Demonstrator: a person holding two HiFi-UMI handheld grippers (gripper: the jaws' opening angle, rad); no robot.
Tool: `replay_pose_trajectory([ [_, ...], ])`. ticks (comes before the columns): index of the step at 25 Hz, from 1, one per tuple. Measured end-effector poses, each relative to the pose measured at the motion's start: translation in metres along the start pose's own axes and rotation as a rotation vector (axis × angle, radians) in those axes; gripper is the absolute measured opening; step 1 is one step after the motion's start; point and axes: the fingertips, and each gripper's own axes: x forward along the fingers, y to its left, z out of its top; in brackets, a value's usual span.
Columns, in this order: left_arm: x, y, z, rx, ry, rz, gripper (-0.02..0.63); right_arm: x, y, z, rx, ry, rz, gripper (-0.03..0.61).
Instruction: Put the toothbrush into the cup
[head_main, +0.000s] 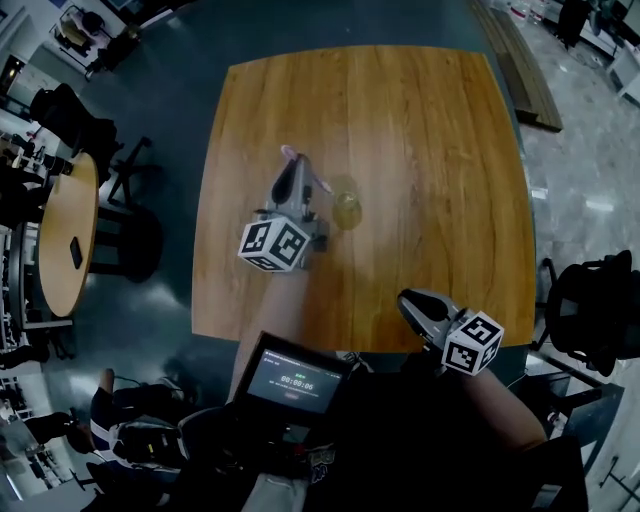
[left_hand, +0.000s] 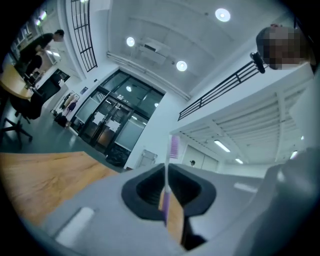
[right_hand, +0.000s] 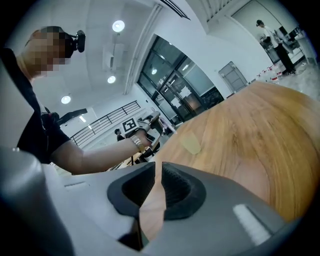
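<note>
Chest-mounted display (head_main: 295, 378), lit screen, on the person's front below the near edge of the surface (head_main: 420, 130); its readout is too small to read. Right gripper (head_main: 412, 300): over the near edge toward the near right corner, marker cube behind it. Its own view shows the fingers (right_hand: 176, 185) drawn together to a slim slit with nothing between them, only wood grain seen through the gap. Left gripper (head_main: 298, 172): over the middle of the surface, left of centre, pointing at the far edge. Its fingers (left_hand: 192, 187) are clamped on the toothbrush (left_hand: 165, 200), which stands upright between them with the purple handle low, a thin pale neck and the bristle head uppermost. The head view gives only small pink ends of the brush on either side of the gripper nose, and the grip itself cannot be made out there. Cup (head_main: 347, 210): translucent yellowish, upright near the centre of the surface, just right of the left gripper. The toothbrush is near it but outside it. The right gripper view shows the cup as a faint pale shape, with the left arm, a wrist band and the marker cube behind; the left gripper view does not show the cup. Surroundings: round side table (head_main: 60, 240) left of the surface carrying a small dark flat item, dark chairs (head_main: 125, 240) beside it, another chair (head_main: 595, 305) cut off at the right, glazed doors and ceiling lights beyond.
</note>
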Motion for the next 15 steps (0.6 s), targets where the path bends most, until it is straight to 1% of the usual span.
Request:
replay_pose_trajectory([
  [3, 0.011, 0.015, -0.025, 0.012, 0.022, 0.028, 0.023, -0.002, -0.013, -0.005, 0.024, 0.039, -0.008, 0.029],
  [8, 0.011, 0.027, -0.061, 0.032, 0.067, 0.052, 0.025, 0.003, -0.037, -0.005, 0.088, 0.047, -0.017, 0.021],
  [12, 0.006, 0.025, -0.075, 0.074, 0.109, 0.052, 0.025, 0.015, -0.037, -0.006, 0.116, 0.064, 0.010, 0.020],
  [15, 0.002, 0.021, -0.087, 0.081, 0.130, 0.052, 0.026, 0.018, -0.038, -0.009, 0.121, 0.071, 0.028, 0.020],
])
